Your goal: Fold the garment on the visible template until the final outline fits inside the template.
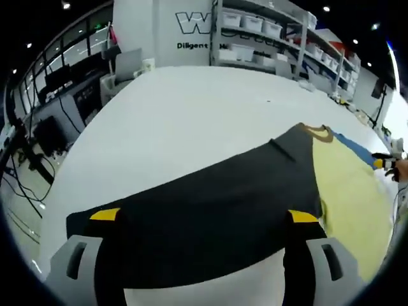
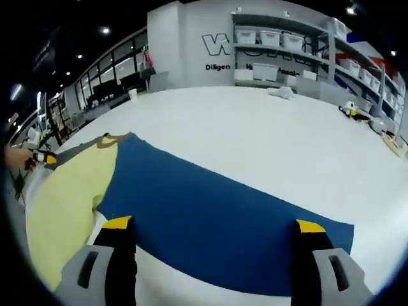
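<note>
A garment lies flat on the white table (image 1: 191, 121). It has a black panel (image 1: 217, 197), a pale yellow middle panel (image 1: 350, 191) and a blue panel (image 2: 210, 204), with a brown neckline (image 1: 319, 131) at the far end. My left gripper (image 1: 204, 217) is open, its yellow-tipped jaws spread wide over the near edge of the black panel. My right gripper (image 2: 214, 224) is open too, its jaws wide apart over the near edge of the blue panel. The yellow panel (image 2: 64, 197) lies to the left of the blue one. Nothing is pinched in either gripper.
Shelves with white bins (image 1: 255, 25) line the back wall. Desks with monitors (image 1: 57, 83) stand along the table's left side. A white cloth (image 2: 280, 92) and small tools (image 2: 352, 109) lie at the far right of the table (image 2: 274, 140).
</note>
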Motion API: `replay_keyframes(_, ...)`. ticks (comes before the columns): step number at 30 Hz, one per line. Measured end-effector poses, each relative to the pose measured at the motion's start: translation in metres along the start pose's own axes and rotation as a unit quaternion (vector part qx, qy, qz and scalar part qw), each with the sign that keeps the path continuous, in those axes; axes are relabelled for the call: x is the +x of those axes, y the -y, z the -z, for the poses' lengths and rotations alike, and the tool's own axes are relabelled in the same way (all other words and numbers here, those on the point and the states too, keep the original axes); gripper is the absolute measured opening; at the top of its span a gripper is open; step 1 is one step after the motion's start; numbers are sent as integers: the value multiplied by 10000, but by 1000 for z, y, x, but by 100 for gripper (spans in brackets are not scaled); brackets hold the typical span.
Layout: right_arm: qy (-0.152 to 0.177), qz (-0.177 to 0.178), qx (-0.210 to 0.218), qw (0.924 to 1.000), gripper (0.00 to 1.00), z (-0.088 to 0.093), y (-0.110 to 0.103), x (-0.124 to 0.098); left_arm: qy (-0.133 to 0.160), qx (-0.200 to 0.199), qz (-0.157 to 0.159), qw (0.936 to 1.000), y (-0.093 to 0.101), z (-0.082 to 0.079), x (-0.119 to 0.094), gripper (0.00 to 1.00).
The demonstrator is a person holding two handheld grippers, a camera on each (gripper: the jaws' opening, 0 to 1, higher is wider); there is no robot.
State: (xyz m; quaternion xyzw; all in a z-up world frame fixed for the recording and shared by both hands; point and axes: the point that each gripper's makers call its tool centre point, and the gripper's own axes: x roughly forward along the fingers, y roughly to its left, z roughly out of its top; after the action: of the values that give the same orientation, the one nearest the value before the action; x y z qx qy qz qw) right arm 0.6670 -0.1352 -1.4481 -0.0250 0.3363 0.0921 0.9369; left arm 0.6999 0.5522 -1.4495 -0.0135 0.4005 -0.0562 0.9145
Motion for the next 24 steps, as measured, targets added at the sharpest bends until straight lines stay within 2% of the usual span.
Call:
replay_keyframes(1,-96,62,-95,9999,100,4,4,-2,188,151,-114,9996,-8,-3,0,100)
replay_keyframes(2,-48,62,-178,9998,100,5,7,-2,34,325,-184,9993,-15,4,-2,100)
replay_keyframes(5,35,174,7,9998,100,5,16,-4,151,209,-164,9995,-19,4,-6,100)
replay_keyframes(7,67,161,-23,9998,100,4,10,-6,192,215,-156,9995,-17,3,-5,100)
replay_keyframes(17,77,269,88,9996,100,4,14,-13,255,281,-84,9992,-23,3,-4,100)
replay_keyframes(18,40,272,111,9996,100,3,15,-14,222,287,-77,9993,-23,3,-4,100)
replay_keyframes(19,-16,253,140,9996,100,1,14,-15,30,345,-22,9994,-20,5,-6,100)
replay_keyframes(21,-175,279,417,9986,100,1,16,-20,-91,454,-20,9989,-14,5,-13,100)
replay_keyframes(22,175,370,480,9980,100,-10,26,-20,80,448,2,9990,-12,-1,-16,100)
replay_keyframes(24,97,450,562,9974,100,-7,33,-25,188,403,-5,9990,-9,-6,-24,100)
